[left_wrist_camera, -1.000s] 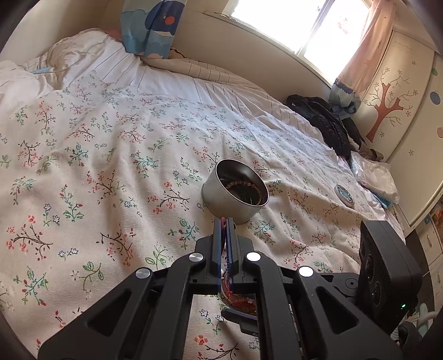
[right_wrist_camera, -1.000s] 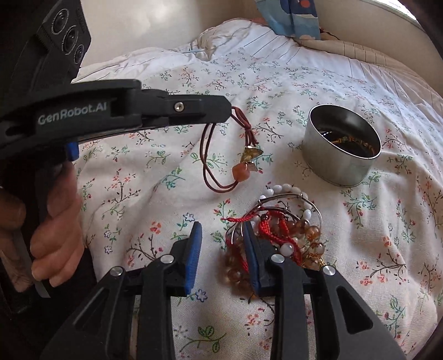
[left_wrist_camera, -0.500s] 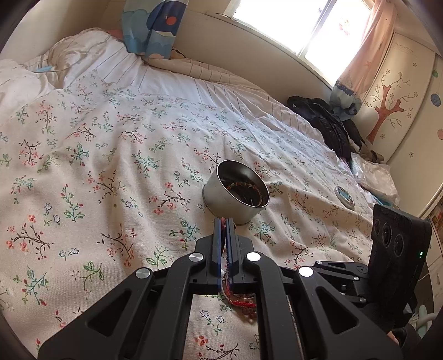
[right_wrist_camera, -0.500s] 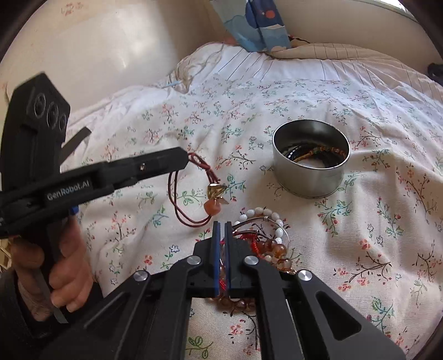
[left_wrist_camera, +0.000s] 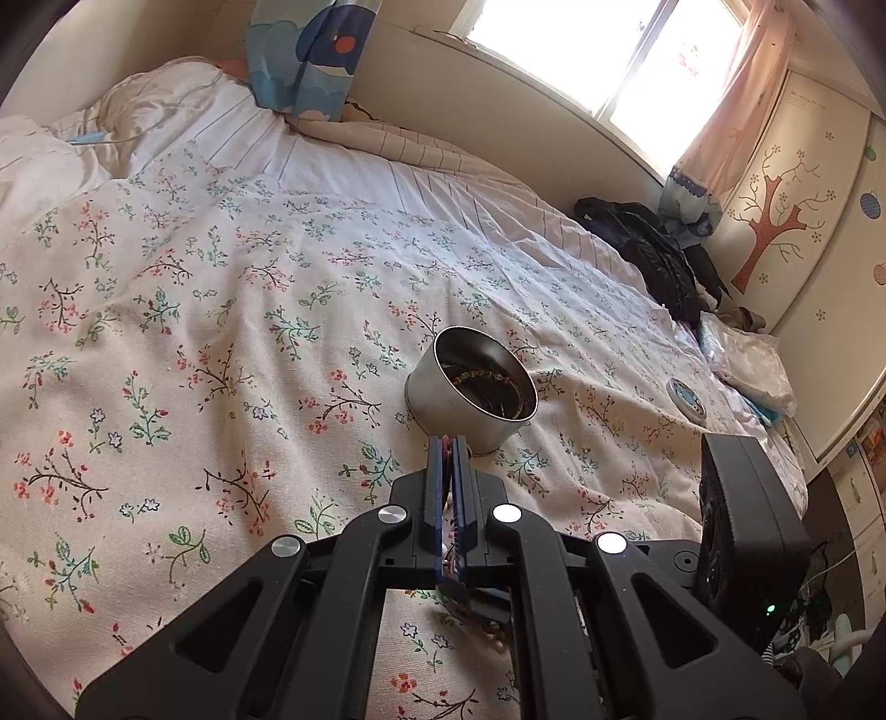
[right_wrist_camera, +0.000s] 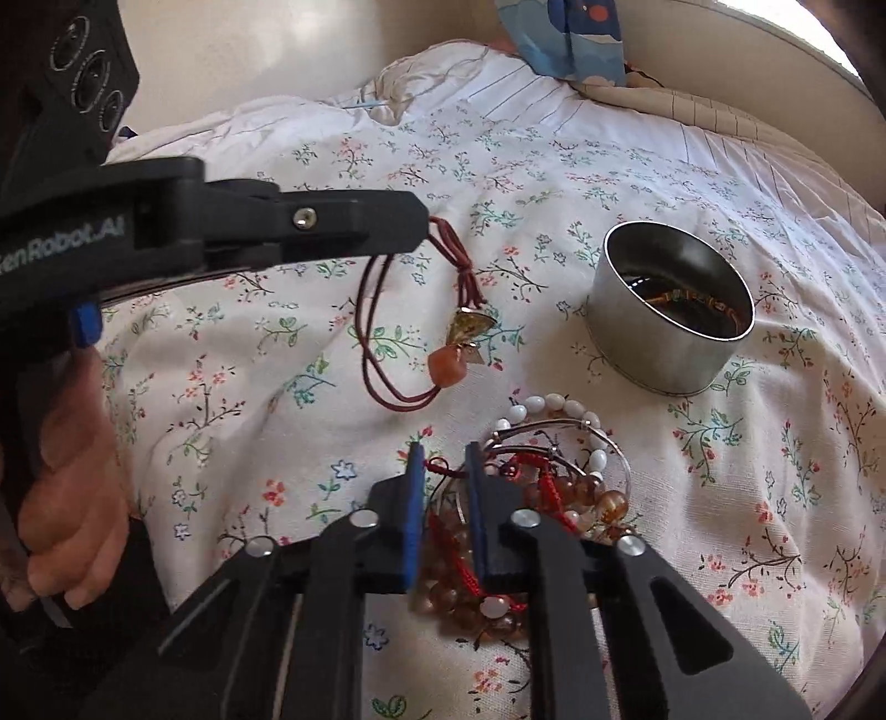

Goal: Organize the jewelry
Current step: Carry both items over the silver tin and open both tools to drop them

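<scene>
My left gripper is shut on a dark red cord necklace with an orange stone pendant; it hangs from the fingertips above the floral bedspread. A round metal tin with bracelets inside stands to the right; it also shows in the left wrist view. My right gripper is partly open over a pile of bead bracelets and red cords, a red cord lying between its pads.
The floral bedspread covers the bed. A blue patterned pillow leans at the headboard. Dark clothing and a plastic bag lie at the far right edge. A small round lid lies right of the tin.
My right gripper was open, shut half a second ago, and now stands partly open again, lower over the bracelet pile. My left gripper still holds the necklace aloft.
</scene>
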`<state>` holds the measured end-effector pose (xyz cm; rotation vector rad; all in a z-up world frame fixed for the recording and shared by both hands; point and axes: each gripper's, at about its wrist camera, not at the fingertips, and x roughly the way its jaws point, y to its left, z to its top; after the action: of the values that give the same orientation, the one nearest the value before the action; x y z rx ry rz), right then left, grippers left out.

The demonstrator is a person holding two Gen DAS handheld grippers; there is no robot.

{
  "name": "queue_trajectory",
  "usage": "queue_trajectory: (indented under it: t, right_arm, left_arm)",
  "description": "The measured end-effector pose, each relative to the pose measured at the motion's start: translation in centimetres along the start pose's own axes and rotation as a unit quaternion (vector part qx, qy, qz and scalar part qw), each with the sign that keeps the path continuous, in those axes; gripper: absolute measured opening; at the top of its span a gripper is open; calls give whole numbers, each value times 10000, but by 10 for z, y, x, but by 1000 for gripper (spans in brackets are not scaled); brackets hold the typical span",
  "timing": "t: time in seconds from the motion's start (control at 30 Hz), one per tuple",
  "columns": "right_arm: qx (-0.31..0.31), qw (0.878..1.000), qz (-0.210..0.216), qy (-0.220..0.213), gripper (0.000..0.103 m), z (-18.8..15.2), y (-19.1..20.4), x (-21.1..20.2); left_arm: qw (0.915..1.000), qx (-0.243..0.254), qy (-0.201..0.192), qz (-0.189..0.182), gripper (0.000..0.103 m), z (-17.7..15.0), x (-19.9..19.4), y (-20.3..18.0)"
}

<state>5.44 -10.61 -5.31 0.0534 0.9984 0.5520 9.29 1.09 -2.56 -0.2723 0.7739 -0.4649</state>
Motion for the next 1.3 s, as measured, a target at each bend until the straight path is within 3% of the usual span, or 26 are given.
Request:
queue_trajectory:
  t: [0.13,0.3,0.4,0.57,1.0,1.3]
  right_arm:
    - [850,9931,683,-440,6,-2,-33,-24]
    - [1933,9577,1670,-1325,6,-6,-77,-61]
    - [2197,9379,2019,-1767,6,-8,-90,-78]
    - [2291,9165,2411,-2222,5,-4,-95,-92]
    - [2467,8948,2525,-2735,6,19,-119,-97]
    - [2604,8957,2276,-2796,6,36,-143,-83]
  left_arm:
    - [10000,-9,-10,-10,3,0,-1,0]
    - [10000,1,-36,-35,3,1,-2,0]
    - [10000,-7,-37,-46,3,1,-3,0]
    - [9997,40,-163,-172,3,3,-7,-4]
    - [9981,311,-373,-382,3,22,10,-32]
    - [9969,502,-439,-420,3,50,42,-51]
